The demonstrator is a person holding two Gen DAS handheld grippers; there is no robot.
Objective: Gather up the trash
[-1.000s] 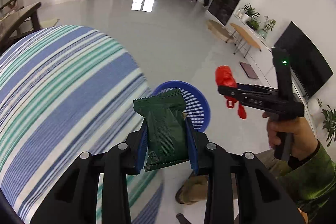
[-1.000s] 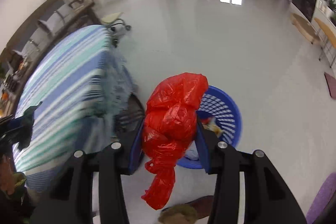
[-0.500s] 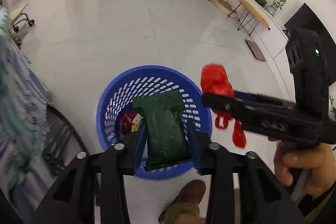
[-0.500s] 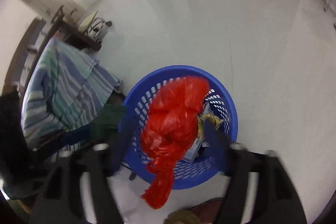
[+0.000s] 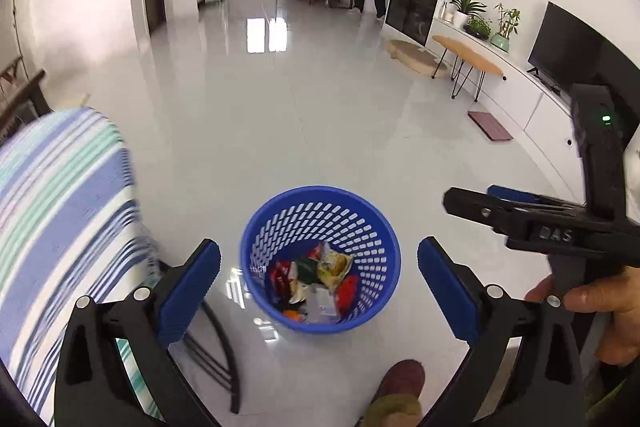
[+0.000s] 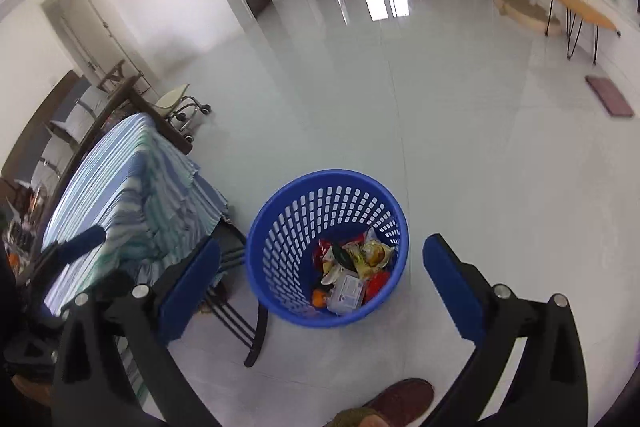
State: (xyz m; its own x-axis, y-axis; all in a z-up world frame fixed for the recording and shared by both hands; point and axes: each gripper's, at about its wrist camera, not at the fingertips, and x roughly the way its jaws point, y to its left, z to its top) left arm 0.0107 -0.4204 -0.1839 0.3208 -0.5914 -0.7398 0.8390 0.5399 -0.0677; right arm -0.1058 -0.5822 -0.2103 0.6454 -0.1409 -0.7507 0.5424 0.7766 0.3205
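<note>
both the left tongs (image 5: 318, 267) and right tongs (image 6: 322, 267) stand wide apart with nothing between them. the blue basket (image 5: 256, 239) sits lower centre on the floor (image 5: 280, 115), with mixed wrappers (image 5: 316, 283) inside, beside the striped counter (image 5: 60, 211).

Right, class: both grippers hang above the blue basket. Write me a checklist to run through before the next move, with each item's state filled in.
1. Left gripper fingers apart, nothing between them: ok.
2. Right gripper fingers apart, nothing between them: ok.
3. Blue basket upright on the floor: ok.
4. Trash lies inside the basket, none seen on the floor around it: ok.
5. More trash left on the striped tablecloth: cannot tell, as most of the top is out of view or blurred.
6. Shoe clear of the basket: ok.
</note>
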